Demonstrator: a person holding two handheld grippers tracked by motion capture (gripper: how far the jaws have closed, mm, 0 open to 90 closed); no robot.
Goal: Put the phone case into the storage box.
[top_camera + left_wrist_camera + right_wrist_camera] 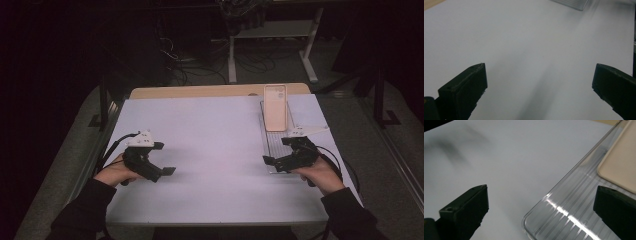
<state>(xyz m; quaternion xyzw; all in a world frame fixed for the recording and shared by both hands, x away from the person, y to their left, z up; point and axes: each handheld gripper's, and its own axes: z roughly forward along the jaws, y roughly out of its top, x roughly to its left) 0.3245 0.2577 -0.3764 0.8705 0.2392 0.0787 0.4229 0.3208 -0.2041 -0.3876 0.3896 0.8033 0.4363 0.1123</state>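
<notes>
One clear ribbed tray [276,145] is lying along the right side of the white table [215,150], and a beige phone case [275,107] is resting on its far half, reaching past the tray's far edge. In the right gripper view the tray [564,215] is showing a rounded near corner and catching bright streaks of light, with the phone case [621,167] sitting on it toward the upper right. Hovering at the tray's near end, the right gripper [280,152] is spreading its jaws wide and gripping nothing; in its own view the right gripper [541,207] is standing with one jaw over bare table and the other over the tray. Well apart, on the left side of the table, the left gripper [164,159] is likewise gaping wide with nothing between its jaws, which in its own view, the left gripper [539,85], are framing only white tabletop, a corner of the tray [574,3] lying far off.
</notes>
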